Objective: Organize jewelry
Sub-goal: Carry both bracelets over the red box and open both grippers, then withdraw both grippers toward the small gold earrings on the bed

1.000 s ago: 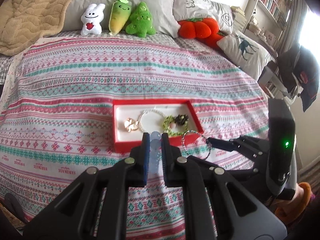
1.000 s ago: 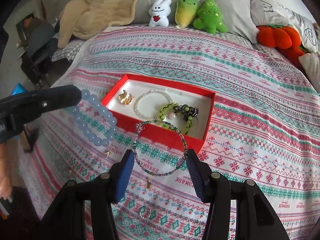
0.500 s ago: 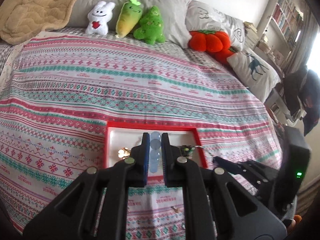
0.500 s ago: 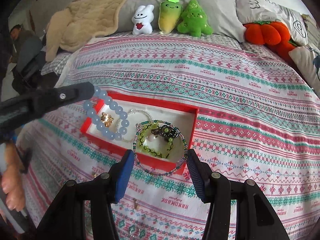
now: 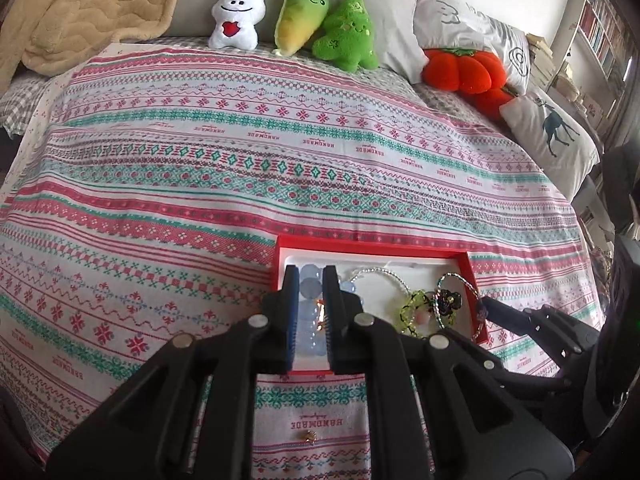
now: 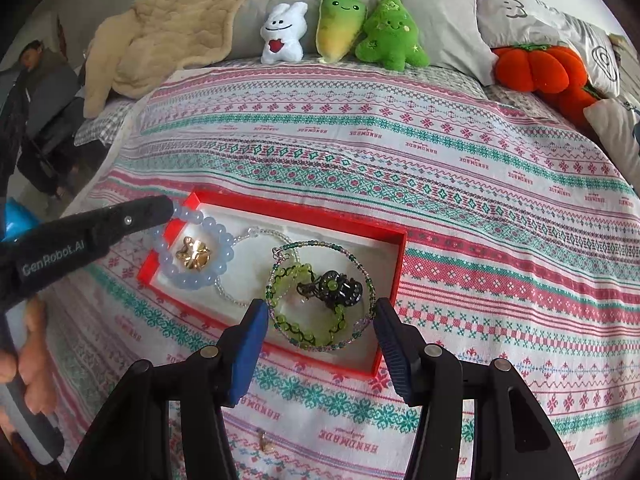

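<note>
A red box (image 6: 304,210) with a white lining lies on the patterned bedspread. It holds a gold flower brooch (image 6: 194,254), a clear bead strand (image 6: 248,236), a green bead bracelet (image 6: 288,328) and a black piece (image 6: 340,286). My left gripper (image 5: 308,280) is shut on a pale blue bead bracelet (image 6: 224,256), which hangs over the box's left end, around the brooch. My right gripper (image 6: 318,308) is shut on a thin beaded wire bangle (image 6: 320,245), spanned between its pads over the box's right end. In the left wrist view the bangle (image 5: 466,280) shows at the box's right side.
A small gold earring (image 6: 264,442) lies on the bedspread in front of the box. Plush toys (image 6: 344,24), an orange pumpkin cushion (image 6: 532,66), pillows and a beige blanket (image 6: 168,28) line the far side of the bed. A hand (image 6: 28,360) grips the left tool.
Both grippers have moved forward from the near bedspread to over the box. The blue bracelet and the bangle travelled with them and have sunk lower.
</note>
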A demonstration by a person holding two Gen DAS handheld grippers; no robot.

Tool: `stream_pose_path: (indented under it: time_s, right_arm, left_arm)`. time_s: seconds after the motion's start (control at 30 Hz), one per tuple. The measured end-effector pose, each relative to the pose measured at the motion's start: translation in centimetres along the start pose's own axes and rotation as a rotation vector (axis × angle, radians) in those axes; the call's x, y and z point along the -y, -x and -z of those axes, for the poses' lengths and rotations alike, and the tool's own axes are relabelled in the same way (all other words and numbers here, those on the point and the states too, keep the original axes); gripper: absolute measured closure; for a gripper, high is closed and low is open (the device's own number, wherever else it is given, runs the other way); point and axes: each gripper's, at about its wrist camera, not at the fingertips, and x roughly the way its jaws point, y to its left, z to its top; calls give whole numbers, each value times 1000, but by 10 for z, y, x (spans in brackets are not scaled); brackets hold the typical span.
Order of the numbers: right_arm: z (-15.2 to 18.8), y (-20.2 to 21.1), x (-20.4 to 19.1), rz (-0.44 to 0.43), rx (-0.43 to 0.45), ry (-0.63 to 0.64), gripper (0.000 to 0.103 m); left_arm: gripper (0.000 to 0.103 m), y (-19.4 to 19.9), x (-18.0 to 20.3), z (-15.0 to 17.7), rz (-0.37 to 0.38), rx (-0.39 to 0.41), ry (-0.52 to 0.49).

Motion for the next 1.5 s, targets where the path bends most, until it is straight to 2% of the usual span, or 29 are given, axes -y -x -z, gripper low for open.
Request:
stream_pose_path:
  time_s: [0.13,0.2,0.27,0.37,0.5,0.8,1.0,1.13,1.3,1.5]
  right_arm:
    - [0,-3,0,-14,-2,-9,43]
    - [-1,-1,-2,-20,1,-3,36]
    - [0,5,-3,-27,17,0,32]
    - [1,13,-3,-38,31,1,32]
    - [3,21,-5,-42,27,10,31]
    - [19,34,-7,-26,-32,4,27]
    - [34,42,-14,13,-101,7,26]
    - [43,45,-15,5,-144,-18,26]
    - [54,49,-14,-16,-169,-56,26]
    - [70,46,-14,19,-197,-72,25]
  left_arm:
    - [89,4,3,1,-10,7,-23]
    - [79,7,6,2,-25,7,-47]
    - [74,11,6,4,-37,10,-63]
    - [69,17,5,4,-34,8,-68]
    - [52,27,5,8,-32,7,-86]
    - [26,40,1,26,-79,-49,-100]
    - [22,39,-9,43,-74,-141,-52]
    - [21,40,-14,55,-80,-186,-40]
    - [21,39,-16,71,-81,-247,-67]
    - [20,44,-21,92,-98,-272,-126]
